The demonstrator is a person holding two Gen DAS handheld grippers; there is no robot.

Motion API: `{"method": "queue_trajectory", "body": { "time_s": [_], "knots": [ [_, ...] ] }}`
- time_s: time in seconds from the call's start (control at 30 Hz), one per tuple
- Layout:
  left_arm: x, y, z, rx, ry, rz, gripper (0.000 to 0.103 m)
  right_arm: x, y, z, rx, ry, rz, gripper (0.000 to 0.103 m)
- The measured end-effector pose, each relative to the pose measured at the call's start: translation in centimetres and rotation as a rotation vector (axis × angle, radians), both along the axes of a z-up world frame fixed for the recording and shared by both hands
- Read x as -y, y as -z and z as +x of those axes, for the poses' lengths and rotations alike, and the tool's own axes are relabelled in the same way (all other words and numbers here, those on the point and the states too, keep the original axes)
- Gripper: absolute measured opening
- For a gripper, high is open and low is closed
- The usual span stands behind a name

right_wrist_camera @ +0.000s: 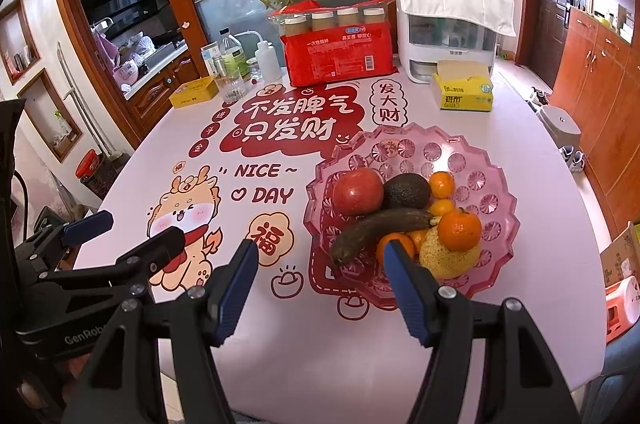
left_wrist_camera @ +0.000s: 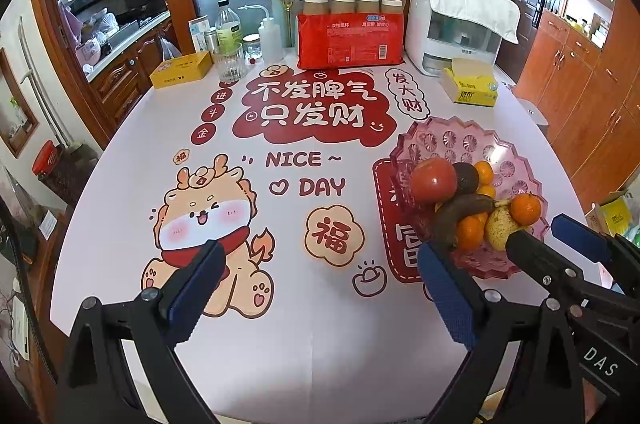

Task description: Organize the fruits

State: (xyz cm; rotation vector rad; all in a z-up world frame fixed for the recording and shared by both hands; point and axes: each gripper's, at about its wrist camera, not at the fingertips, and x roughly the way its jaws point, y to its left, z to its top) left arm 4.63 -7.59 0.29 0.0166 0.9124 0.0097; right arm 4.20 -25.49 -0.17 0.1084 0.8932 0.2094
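A pink plastic fruit plate (right_wrist_camera: 472,152) stands on the right of the table. In it lie a red apple (right_wrist_camera: 358,191), a dark avocado (right_wrist_camera: 407,190), a browned banana (right_wrist_camera: 380,228), a yellow pear (right_wrist_camera: 444,258) and several tangerines (right_wrist_camera: 459,229). The plate (left_wrist_camera: 452,140) and apple (left_wrist_camera: 434,181) also show in the left wrist view. My left gripper (left_wrist_camera: 320,272) is open and empty over the cartoon dragon print. My right gripper (right_wrist_camera: 320,264) is open and empty, just short of the plate's near rim. Each gripper shows in the other's view.
At the table's back stand a red cup pack (right_wrist_camera: 340,56), a white appliance under a cloth (right_wrist_camera: 452,24), a yellow tissue box (right_wrist_camera: 464,90), a glass (right_wrist_camera: 232,84), bottles (right_wrist_camera: 232,54) and a yellow tin (right_wrist_camera: 194,92). The printed tablecloth (right_wrist_camera: 280,324) covers the table.
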Motion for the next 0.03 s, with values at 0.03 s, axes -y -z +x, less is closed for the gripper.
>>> {"method": "queue_trajectory", "body": {
  "time_s": [0.03],
  "knots": [
    [0.00, -0.03, 0.05, 0.000, 0.000, 0.000, 0.096, -0.13, 0.06, -0.02, -0.002, 0.000, 0.000, 0.066]
  ]
}}
